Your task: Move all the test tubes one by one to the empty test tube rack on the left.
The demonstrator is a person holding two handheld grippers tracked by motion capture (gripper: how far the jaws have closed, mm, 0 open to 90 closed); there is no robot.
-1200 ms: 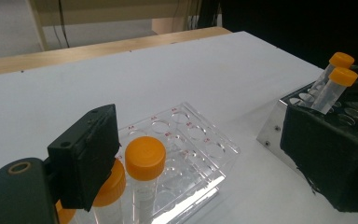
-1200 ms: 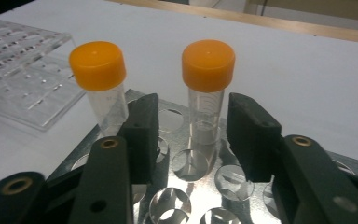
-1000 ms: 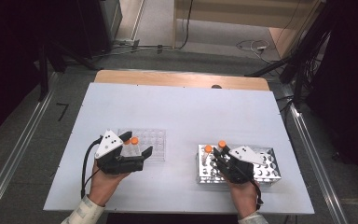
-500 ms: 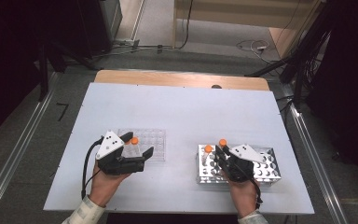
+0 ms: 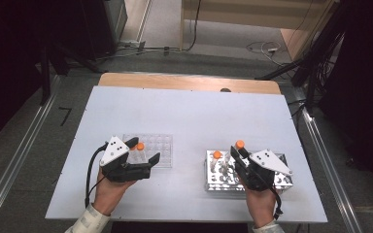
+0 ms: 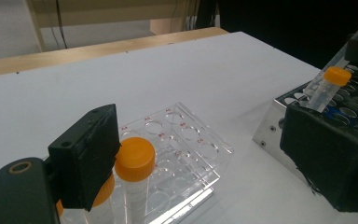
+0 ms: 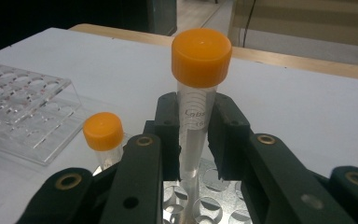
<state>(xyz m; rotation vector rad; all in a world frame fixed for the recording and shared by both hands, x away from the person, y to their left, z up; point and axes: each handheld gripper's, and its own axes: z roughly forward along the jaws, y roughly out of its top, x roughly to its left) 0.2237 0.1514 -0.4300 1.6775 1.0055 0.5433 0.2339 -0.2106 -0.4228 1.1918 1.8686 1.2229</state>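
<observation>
My right gripper (image 5: 238,151) (image 7: 196,140) is shut on a clear tube with an orange cap (image 5: 240,144) (image 7: 201,56), held upright over the metal tube rack (image 5: 281,182) (image 7: 205,205), its lower end at the rack's holes. A second orange-capped tube (image 5: 217,155) (image 7: 103,131) stands in that rack to its left. My left gripper (image 5: 146,148) (image 6: 205,149) is open over the clear plastic rack (image 5: 158,145) (image 6: 186,149). An orange-capped tube (image 5: 140,146) (image 6: 134,158) stands in that rack close beside one jaw, far from the other. Another orange cap (image 6: 105,191) is half hidden behind that jaw.
Both racks sit near the front edge of the white table (image 5: 189,111). A wooden strip (image 5: 189,82) runs along the table's far edge. Metal rails (image 5: 320,145) and cables lie on the floor to either side and beyond.
The right gripper has risen a little, and the orange-capped tube in it now stands higher and farther right of the second tube. The left gripper has stayed still.
</observation>
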